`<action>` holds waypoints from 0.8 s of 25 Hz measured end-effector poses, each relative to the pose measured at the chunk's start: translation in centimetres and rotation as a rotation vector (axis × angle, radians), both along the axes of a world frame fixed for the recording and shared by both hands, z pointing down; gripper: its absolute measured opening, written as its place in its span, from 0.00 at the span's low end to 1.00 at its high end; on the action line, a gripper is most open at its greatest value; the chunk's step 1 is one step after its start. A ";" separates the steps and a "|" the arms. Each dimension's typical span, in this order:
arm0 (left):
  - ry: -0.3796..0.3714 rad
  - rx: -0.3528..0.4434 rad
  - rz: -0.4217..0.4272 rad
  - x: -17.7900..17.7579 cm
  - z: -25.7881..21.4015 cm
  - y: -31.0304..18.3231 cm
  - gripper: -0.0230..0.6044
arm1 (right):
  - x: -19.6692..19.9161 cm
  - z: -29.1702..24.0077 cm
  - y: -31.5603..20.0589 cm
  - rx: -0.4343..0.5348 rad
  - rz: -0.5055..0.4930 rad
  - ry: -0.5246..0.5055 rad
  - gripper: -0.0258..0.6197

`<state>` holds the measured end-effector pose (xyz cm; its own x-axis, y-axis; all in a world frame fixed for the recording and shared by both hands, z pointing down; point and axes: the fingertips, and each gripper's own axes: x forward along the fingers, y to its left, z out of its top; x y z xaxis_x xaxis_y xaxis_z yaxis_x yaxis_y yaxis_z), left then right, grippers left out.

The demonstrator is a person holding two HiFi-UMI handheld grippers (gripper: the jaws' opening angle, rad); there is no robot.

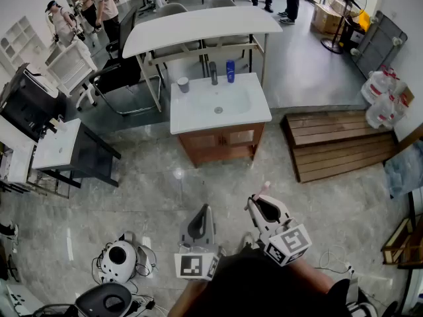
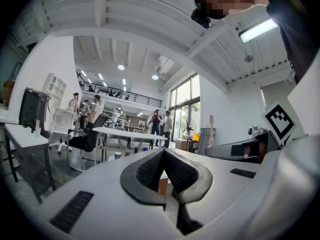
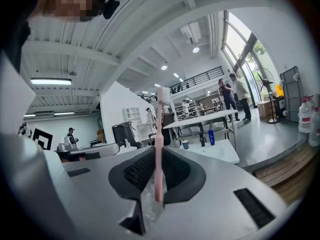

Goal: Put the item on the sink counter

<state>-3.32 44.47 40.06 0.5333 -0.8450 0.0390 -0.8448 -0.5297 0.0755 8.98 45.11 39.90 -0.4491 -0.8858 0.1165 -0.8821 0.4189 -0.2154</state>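
Facing a wooden cabinet (image 1: 221, 144) across the tiled floor (image 1: 158, 177), the person holds both tools low in the head view. The left hand-held gripper (image 1: 204, 210) points toward the cabinet. The right hand-held gripper (image 1: 256, 202) sits just beside it, with a pink toothbrush (image 1: 265, 187) poking out past its tips. The white sink tabletop (image 1: 192, 121) caps the cabinet and has a basin sunk in its middle. Along its far edge stand a cup (image 1: 183, 84), a tap (image 1: 213, 72) and a blue bottle (image 1: 230, 70). The toothbrush is well apart from the sink tabletop, out over the floor. A white table (image 1: 198, 25) stands behind the sink, and a wooden pallet (image 1: 337, 144) lies to its right.

In the left gripper view, the left hand-held gripper is clenched: its dark ribbed pads meet at the tips and nothing sits between them. The right hand-held gripper shows at the right edge, the toothbrush rising upright from it.

In the right gripper view, the right hand-held gripper is grasping the toothbrush low on its handle. The pads press it from both sides, and it stands upright with the bristle head at the top. Beyond it to the right lies the sink tabletop, with the cup, tap and bottle on it.
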 end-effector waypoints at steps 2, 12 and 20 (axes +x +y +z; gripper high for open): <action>0.036 -0.016 -0.011 0.2 -0.5 -0.1 0.06 | 0.1 0.0 0.0 0.000 0.000 0.001 0.10; 0.025 -0.011 -0.019 0.8 -0.1 0.3 0.06 | 0.8 0.4 0.5 0.002 -0.004 -0.009 0.10; 0.002 -0.007 -0.031 2.6 -0.3 0.3 0.06 | 2.7 0.2 0.5 0.006 -0.019 -0.036 0.10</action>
<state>-0.75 44.79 39.80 0.5066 -0.8611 0.0435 -0.8609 -0.5024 0.0809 11.63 45.61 40.05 -0.4696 -0.8778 0.0945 -0.8658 0.4369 -0.2442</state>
